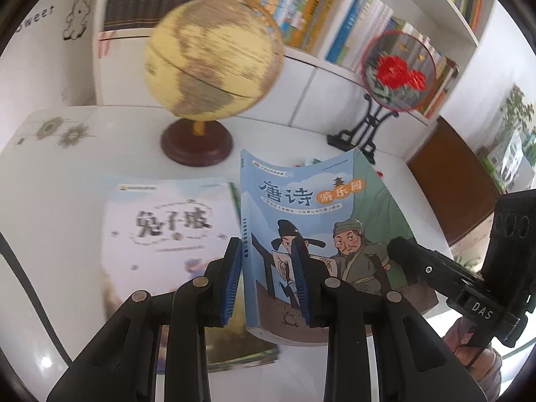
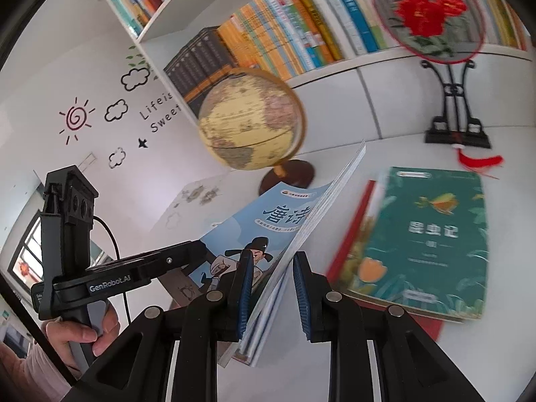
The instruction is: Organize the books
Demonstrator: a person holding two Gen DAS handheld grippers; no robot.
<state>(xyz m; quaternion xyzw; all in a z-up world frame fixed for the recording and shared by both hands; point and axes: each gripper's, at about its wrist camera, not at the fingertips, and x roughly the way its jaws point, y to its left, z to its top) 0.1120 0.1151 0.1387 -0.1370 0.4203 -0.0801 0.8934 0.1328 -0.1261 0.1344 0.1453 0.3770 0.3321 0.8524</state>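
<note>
A blue poetry book (image 1: 311, 227) is held tilted up off the white table; it also shows in the right wrist view (image 2: 264, 234). My left gripper (image 1: 268, 278) straddles its spine edge, jaws a little apart from it. My right gripper (image 2: 273, 291) straddles its page edge, jaws slightly apart around the pages. A white rabbit-title book (image 1: 167, 231) lies flat left of it on top of another book. A green insect book (image 2: 425, 244) lies to the right on a red book (image 2: 355, 224).
A globe (image 1: 214, 63) on a brown base stands behind the books. A round embroidered fan on a black stand (image 2: 449, 77) stands at the back right. Full bookshelves (image 2: 284, 30) line the wall behind the table (image 1: 67, 184).
</note>
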